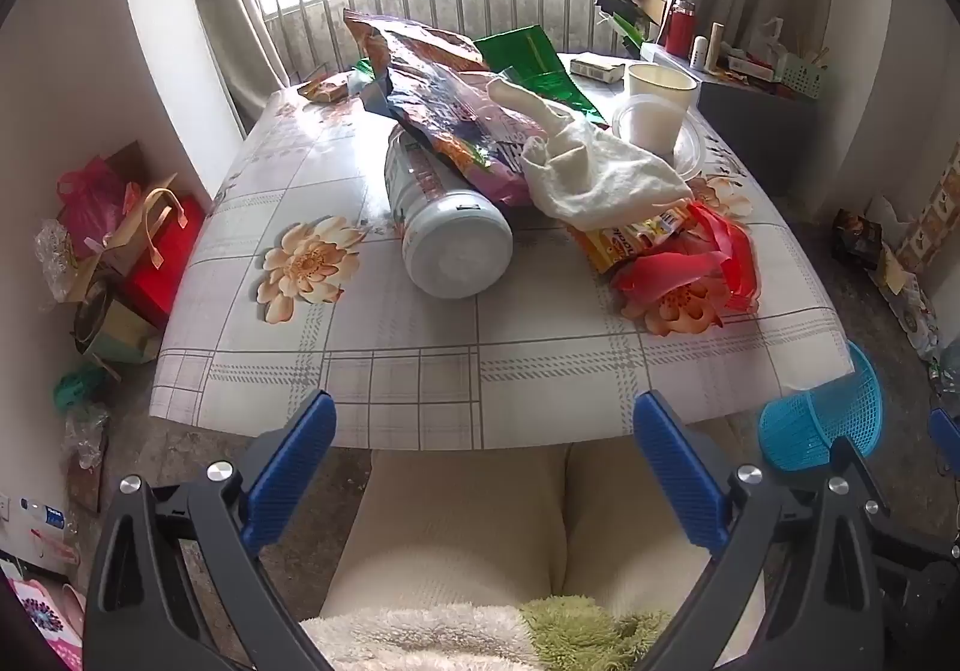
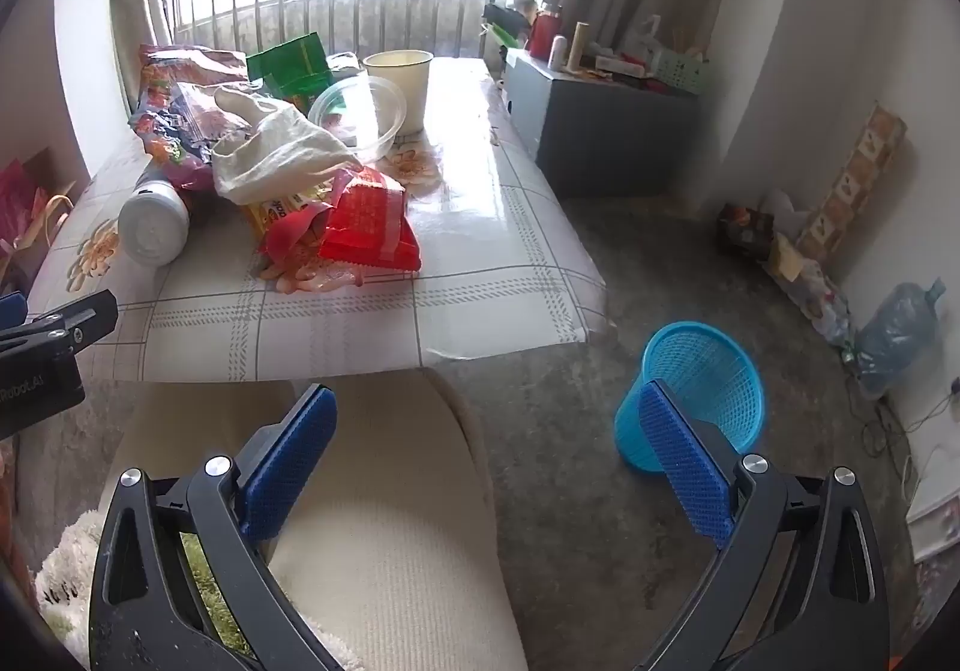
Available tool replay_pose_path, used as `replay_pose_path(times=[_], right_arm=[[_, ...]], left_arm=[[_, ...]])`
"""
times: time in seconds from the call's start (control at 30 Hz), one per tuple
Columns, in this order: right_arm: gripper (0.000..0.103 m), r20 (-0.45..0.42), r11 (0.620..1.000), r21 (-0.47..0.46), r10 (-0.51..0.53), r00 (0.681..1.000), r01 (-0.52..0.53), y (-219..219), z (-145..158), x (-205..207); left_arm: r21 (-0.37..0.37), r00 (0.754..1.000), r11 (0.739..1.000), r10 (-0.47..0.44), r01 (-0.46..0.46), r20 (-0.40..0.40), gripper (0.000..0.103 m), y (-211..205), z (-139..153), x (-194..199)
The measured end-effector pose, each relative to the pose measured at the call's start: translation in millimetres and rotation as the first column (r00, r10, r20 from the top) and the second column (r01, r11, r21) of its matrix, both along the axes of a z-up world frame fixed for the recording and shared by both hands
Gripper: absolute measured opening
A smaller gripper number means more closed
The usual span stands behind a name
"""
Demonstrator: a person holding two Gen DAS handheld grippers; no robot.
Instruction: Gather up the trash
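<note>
Trash lies piled on a floral-clothed table [image 1: 360, 371]: a white can on its side [image 1: 447, 227], a large snack bag [image 1: 444, 113], a white crumpled cloth [image 1: 600, 173], a red wrapper [image 2: 369, 221], a green foil bag [image 1: 528, 53], a clear lid [image 2: 360, 113] and a paper cup [image 1: 660, 83]. A blue mesh bin [image 2: 696, 395] stands on the floor right of the table. My left gripper [image 1: 483, 422] is open and empty, held back from the table's near edge. My right gripper [image 2: 492, 413] is open and empty above my lap, beside the bin.
My legs in cream trousers [image 1: 540, 521] sit under the table's near edge. Bags and boxes [image 1: 120, 251] crowd the floor at left. A grey cabinet [image 2: 600, 131] with clutter stands beyond the table at right. A large water bottle [image 2: 900, 335] lies by the right wall.
</note>
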State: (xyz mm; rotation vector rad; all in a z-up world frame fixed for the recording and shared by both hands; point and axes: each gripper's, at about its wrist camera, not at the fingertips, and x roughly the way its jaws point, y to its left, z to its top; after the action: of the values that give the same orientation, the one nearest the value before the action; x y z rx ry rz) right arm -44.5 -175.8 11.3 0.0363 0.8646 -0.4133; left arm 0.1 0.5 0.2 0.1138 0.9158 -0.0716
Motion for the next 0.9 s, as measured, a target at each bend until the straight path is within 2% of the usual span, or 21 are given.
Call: replay_pose_path(times=[0.9], right_arm=[[0.096,0.011,1.0,-0.006,0.004,1.0,-0.004,-1.6,-0.7,-1.0]], left_arm=[[0.005,0.999,1.0,0.02,-0.02,0.025,0.097,5.4,7.0,-0.4]])
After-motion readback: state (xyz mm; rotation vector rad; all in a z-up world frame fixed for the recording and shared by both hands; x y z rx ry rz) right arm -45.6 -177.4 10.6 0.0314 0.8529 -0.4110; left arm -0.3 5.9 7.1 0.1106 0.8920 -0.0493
